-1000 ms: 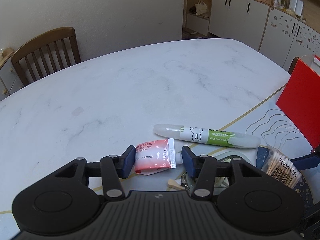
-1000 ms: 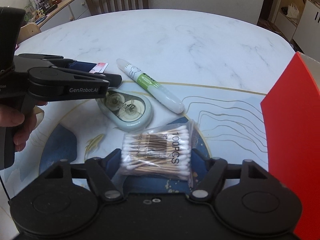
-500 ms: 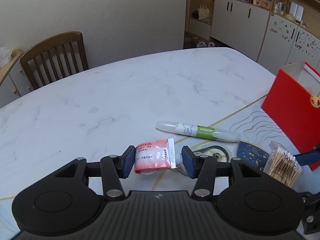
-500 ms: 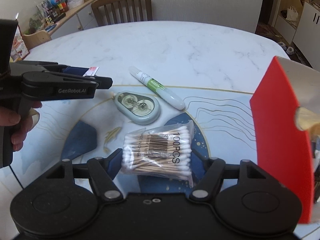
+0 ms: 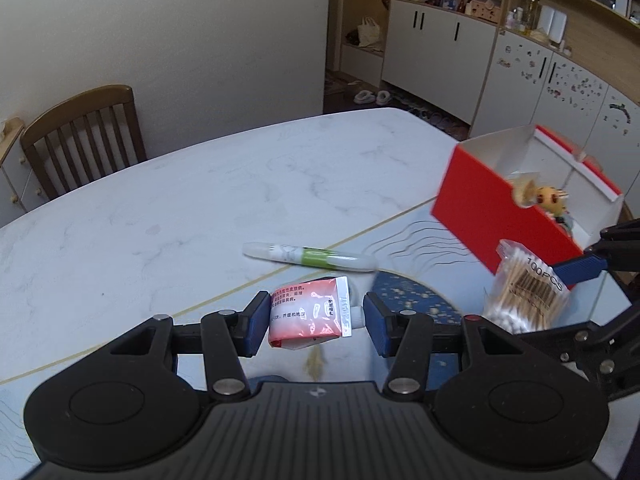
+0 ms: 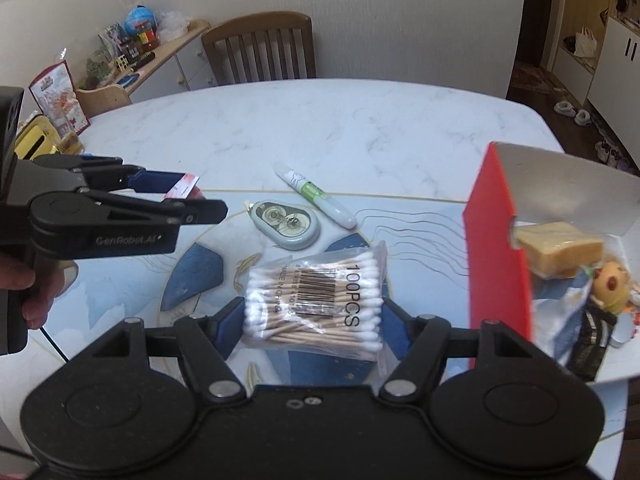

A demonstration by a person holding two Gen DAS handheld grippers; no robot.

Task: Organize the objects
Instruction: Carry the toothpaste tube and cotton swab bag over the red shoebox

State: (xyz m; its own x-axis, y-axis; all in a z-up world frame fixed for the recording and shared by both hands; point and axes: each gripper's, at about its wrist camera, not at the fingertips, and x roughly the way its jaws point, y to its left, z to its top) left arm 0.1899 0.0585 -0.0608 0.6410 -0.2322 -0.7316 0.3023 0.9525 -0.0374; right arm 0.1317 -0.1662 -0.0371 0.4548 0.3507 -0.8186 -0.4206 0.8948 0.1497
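My left gripper [image 5: 316, 316] is shut on a red and white ointment tube [image 5: 308, 312] and holds it above the table; it also shows in the right wrist view [image 6: 176, 196]. My right gripper [image 6: 314, 314] is shut on a clear bag of cotton swabs [image 6: 316, 300], held in the air just left of the red box [image 6: 500, 256]; the bag shows in the left wrist view [image 5: 524, 292]. The open red box [image 5: 492, 208] holds a yellow doll [image 6: 610, 286] and other items. A white and green pen [image 5: 308, 256] and a grey correction tape [image 6: 286, 226] lie on the table.
A white marble table [image 5: 200, 200] carries a patterned blue mat [image 6: 196, 276]. A wooden chair [image 5: 84, 136] stands at the far side. A sideboard with clutter [image 6: 136, 56] and white cabinets [image 5: 440, 48] line the walls.
Both grippers have risen with their loads. The right gripper has moved toward the red box, whose open top and contents now show.
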